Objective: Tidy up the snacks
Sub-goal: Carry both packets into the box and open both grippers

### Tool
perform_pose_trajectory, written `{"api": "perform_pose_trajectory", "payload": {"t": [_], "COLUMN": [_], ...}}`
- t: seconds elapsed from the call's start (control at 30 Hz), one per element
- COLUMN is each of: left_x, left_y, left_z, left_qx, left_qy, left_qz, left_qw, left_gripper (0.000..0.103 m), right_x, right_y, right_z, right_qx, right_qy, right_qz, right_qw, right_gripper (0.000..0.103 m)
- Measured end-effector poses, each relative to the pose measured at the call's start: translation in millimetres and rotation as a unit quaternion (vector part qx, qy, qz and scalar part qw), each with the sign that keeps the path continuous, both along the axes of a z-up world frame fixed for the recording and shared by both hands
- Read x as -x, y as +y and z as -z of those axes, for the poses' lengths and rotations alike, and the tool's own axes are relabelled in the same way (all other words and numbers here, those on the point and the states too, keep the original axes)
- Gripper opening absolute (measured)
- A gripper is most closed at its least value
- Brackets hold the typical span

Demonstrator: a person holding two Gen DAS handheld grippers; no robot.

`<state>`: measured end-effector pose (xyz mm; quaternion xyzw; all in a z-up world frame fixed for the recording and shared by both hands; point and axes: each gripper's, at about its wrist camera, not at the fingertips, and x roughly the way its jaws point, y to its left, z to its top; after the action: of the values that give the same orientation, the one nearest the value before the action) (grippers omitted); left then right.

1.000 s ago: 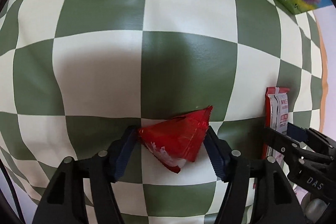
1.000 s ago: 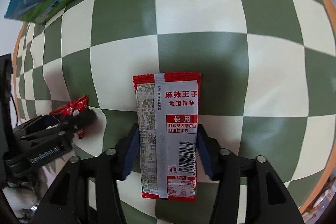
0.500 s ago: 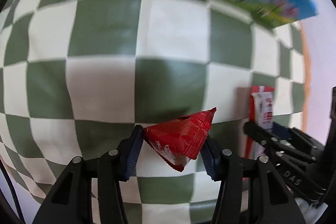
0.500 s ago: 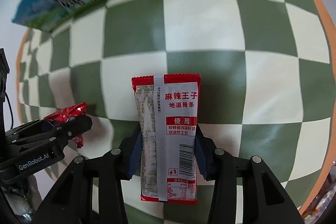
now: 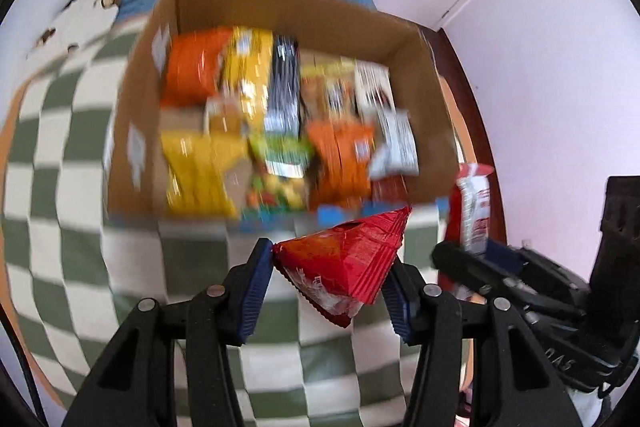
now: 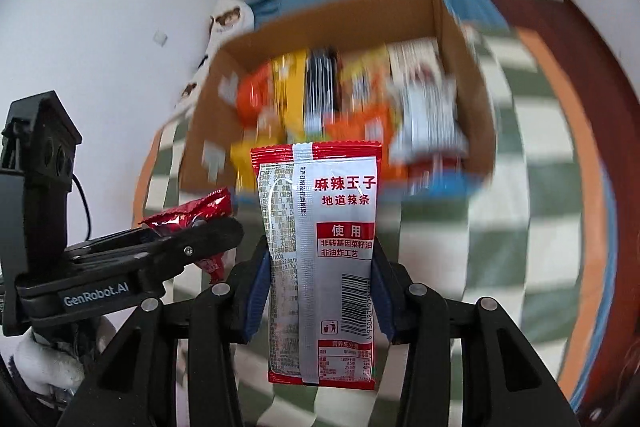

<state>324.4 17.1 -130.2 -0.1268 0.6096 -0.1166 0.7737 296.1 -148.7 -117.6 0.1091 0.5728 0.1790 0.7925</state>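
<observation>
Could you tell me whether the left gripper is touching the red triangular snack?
Touching. In the left wrist view, the left gripper has both blue pads pressed against the sides of the red triangular snack.

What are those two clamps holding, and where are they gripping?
The left gripper pinches a red triangular snack packet across its sides. The right gripper squeezes a red-and-silver spicy strip packet by its long edges, below the middle.

Snack packets (image 5: pixel 280 131) in box (image 5: pixel 132 107) on cloth (image 5: pixel 56 227).
</observation>
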Motion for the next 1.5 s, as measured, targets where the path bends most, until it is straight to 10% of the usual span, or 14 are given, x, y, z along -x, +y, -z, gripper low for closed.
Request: {"api": "perform_pose_trajectory", "payload": {"t": [0.5, 0.6, 0.7, 0.9, 1.5], "left_x": [-133, -141, -142, -134, -86], "left_y": [71, 80, 82, 76, 41], "left_z": [57, 79, 82, 78, 30], "left_qx": [-0.088, -0.088, -0.087, -0.07, -0.134], "left_qy": [0.091, 0.134, 0.124, 0.095, 0.017], "left_qz": [-0.053, -0.065, -0.071, -0.073, -0.052], "left_qw": [0.9905, 0.9848, 0.9859, 0.9903, 0.9895], "left_gripper": [0.051, 0.054, 0.068, 0.102, 0.103], "right_x": [-194, -211, -218, -214, -153], "right_y": [36, 43, 46, 44, 22], "right_z": [40, 59, 74, 81, 39], "right_qx": [0.108, 0.121, 0.135, 0.15, 0.166], "right_qy": [0.011, 0.026, 0.042, 0.04, -0.007], "right_qz": [0.002, -0.001, 0.0, 0.004, 0.032], "right_qw": [0.994, 0.992, 0.99, 0.988, 0.986], "right_gripper": [0.048, 0.065, 0.095, 0.097, 0.101]}}
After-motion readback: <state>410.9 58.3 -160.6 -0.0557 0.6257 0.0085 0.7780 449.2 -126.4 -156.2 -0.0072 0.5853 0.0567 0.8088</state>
